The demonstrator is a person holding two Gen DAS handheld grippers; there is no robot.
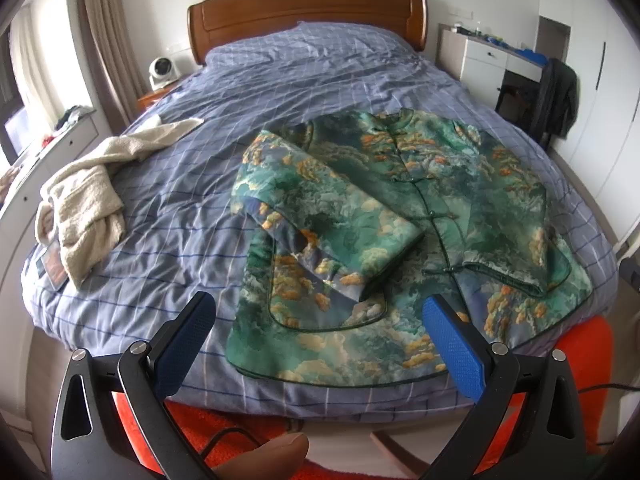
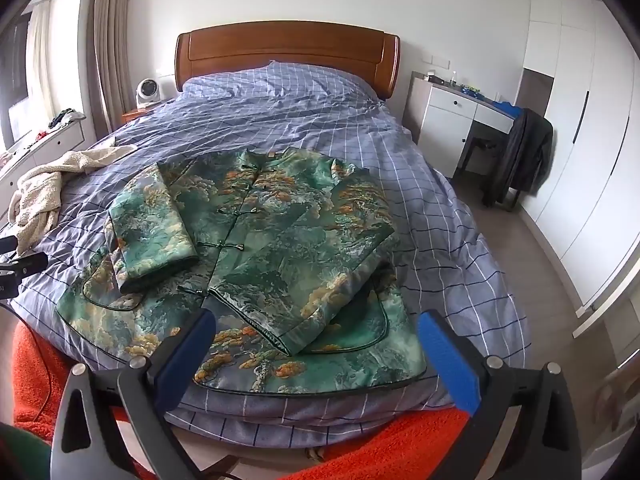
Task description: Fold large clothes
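A green patterned jacket [image 1: 432,208] with orange clouds lies face up on the blue checked bed [image 1: 168,216], near its foot edge. Both sleeves are folded inward across the front. It also shows in the right wrist view [image 2: 280,248]. My left gripper [image 1: 318,324] is open and empty, held above the jacket's hem at the foot of the bed. My right gripper [image 2: 316,344] is open and empty, held above the hem a little further right. The left gripper's tip [image 2: 24,266] shows at the left edge of the right wrist view.
A cream fleece garment [image 1: 88,200] lies crumpled on the bed's left side. A white desk [image 2: 456,120] and a chair with a dark coat [image 2: 520,156] stand right of the bed. An orange rug [image 2: 400,448] lies at the foot. A wooden headboard [image 1: 308,12] is at the far end.
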